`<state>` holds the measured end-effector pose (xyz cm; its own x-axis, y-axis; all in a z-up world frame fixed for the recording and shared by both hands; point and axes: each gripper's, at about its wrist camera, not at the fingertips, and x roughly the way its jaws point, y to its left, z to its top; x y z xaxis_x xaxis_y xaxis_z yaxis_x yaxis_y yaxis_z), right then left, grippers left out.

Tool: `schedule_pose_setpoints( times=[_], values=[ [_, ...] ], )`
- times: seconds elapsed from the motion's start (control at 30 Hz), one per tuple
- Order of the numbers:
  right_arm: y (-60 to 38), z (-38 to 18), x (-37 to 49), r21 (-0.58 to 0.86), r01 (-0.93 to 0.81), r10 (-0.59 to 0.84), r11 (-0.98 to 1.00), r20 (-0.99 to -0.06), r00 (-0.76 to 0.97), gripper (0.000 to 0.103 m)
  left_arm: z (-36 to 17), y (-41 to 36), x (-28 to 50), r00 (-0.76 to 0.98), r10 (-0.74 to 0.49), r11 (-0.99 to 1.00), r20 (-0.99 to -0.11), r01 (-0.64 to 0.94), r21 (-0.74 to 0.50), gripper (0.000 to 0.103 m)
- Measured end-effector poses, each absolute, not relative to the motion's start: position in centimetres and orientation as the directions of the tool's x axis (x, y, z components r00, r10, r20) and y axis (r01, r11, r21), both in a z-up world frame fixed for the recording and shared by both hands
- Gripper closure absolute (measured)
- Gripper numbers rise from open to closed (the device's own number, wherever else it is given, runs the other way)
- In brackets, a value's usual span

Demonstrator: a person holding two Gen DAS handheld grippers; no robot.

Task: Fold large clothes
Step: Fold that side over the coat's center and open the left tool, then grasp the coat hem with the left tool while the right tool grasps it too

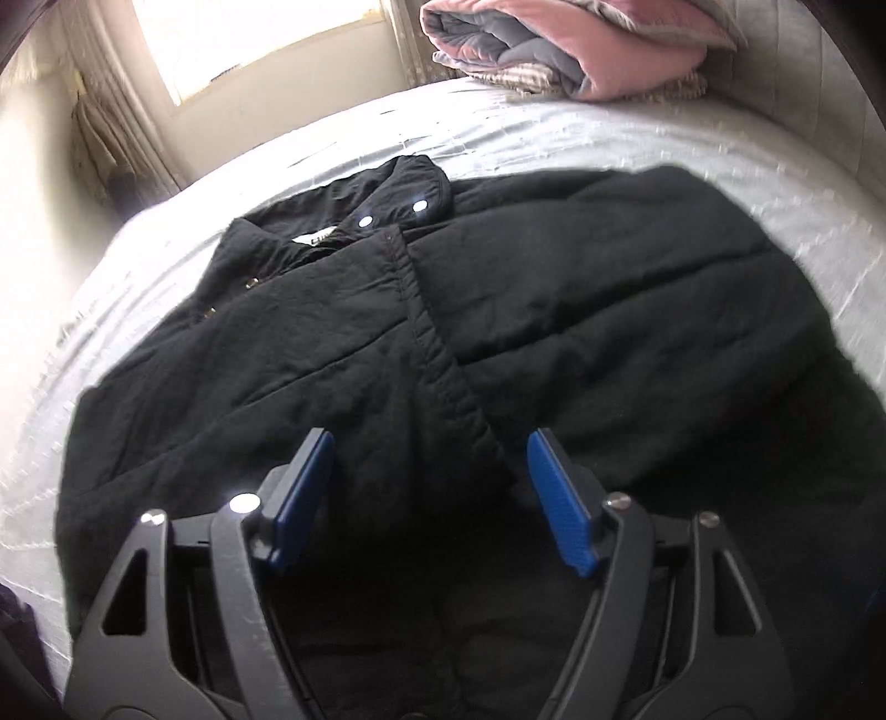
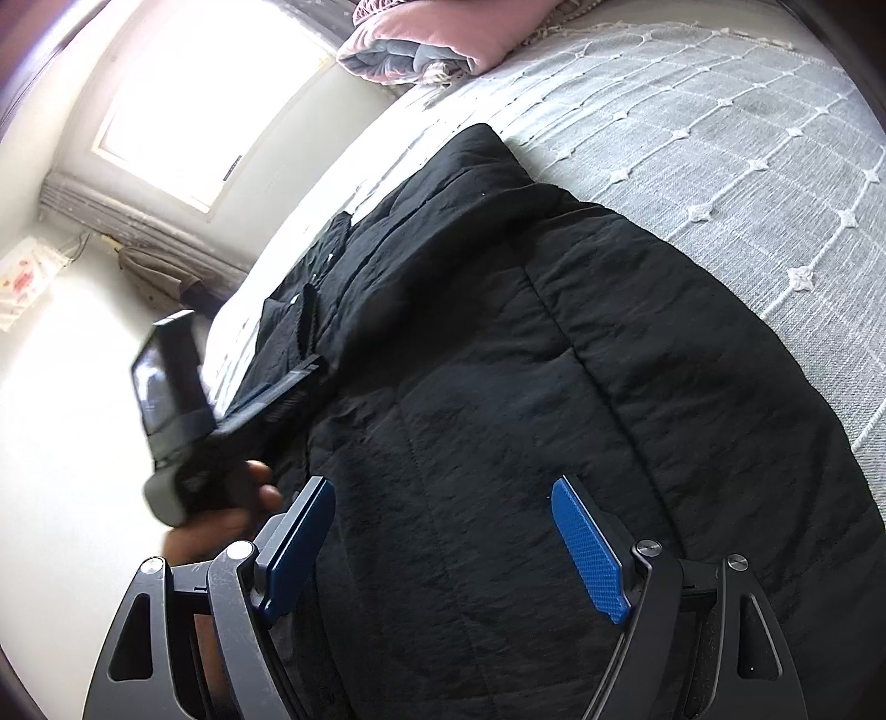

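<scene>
Your black jacket (image 1: 498,310) looks soft, puffy, bulky; both grippers' fingers (image 1: 559,498) spread, empty: pinch its stitched front placket (image 1: 443,360)

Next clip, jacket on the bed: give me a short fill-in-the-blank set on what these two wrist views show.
1. The jacket spread on the bed is ____ in colour.
2. The folded blanket at the far end of the bed is grey and ____.
3. The pads of the left gripper are ____ in colour.
4. The right gripper holds ____ between its fingers.

Missing words: black; pink; blue; nothing
</scene>
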<state>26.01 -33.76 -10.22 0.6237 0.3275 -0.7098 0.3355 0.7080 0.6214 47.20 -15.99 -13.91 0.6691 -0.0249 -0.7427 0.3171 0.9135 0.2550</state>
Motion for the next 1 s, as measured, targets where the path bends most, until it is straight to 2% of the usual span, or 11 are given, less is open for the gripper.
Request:
schedule_pose_setpoints(
  times=[0.07,0.1,0.2,0.33,0.43,0.47,0.5,0.53,0.7,0.8,1.0],
  values=[
    [-33.9,-10.2,26.0,0.621,0.337,0.326,0.708,-0.709,0.625,0.021,-13.8,-16.0,46.8,0.676,-0.026,0.912,-0.737,0.317,0.259,0.081],
    [-33.9,-10.2,26.0,0.620,0.340,0.323,0.707,-0.711,0.625,0.021,-13.2,-15.9,46.5,0.688,-0.024,0.918,-0.725,0.302,0.256,0.085],
    [-34.2,-10.1,25.8,0.632,0.346,0.326,0.693,-0.703,0.632,0.021,-10.3,-15.6,45.2,0.733,-0.065,0.935,-0.677,0.281,0.214,0.086],
    [-34.6,-10.1,25.6,0.638,0.350,0.326,0.686,-0.700,0.636,0.021,-7.5,-15.3,43.8,0.744,-0.182,0.948,-0.643,0.306,0.085,0.086],
    [-34.4,-10.3,25.6,0.632,0.349,0.327,0.692,-0.705,0.630,0.021,-10.6,-16.0,45.4,0.640,-0.170,0.939,-0.749,0.335,0.073,0.085],
    [-34.4,-10.4,25.6,0.630,0.350,0.326,0.693,-0.707,0.627,0.021,-12.5,-15.6,46.2,0.574,-0.184,0.942,-0.798,0.334,0.022,0.083],
    [-34.4,-10.4,25.7,0.630,0.352,0.326,0.693,-0.709,0.626,0.021,-13.3,-15.1,46.5,0.553,-0.199,0.947,-0.809,0.322,-0.013,0.082],
    [-34.4,-10.5,25.7,0.631,0.354,0.327,0.691,-0.708,0.626,0.021,-13.6,-14.4,46.3,0.557,-0.233,0.947,-0.797,0.315,-0.056,0.082],
    [-34.5,-10.3,25.9,0.627,0.352,0.321,0.695,-0.709,0.628,0.021,-11.0,-11.9,44.4,0.531,-0.323,0.935,-0.783,0.306,-0.179,0.069],
    [-34.3,-10.2,26.0,0.610,0.348,0.310,0.711,-0.717,0.624,0.021,-8.4,-9.0,41.7,0.560,-0.300,0.949,-0.772,0.261,-0.179,0.053],
    [-34.8,-9.6,25.5,0.580,0.344,0.263,0.738,-0.718,0.645,0.021,-6.9,1.2,34.7,0.559,-0.206,0.977,-0.803,0.065,-0.205,0.051]
  ],
)
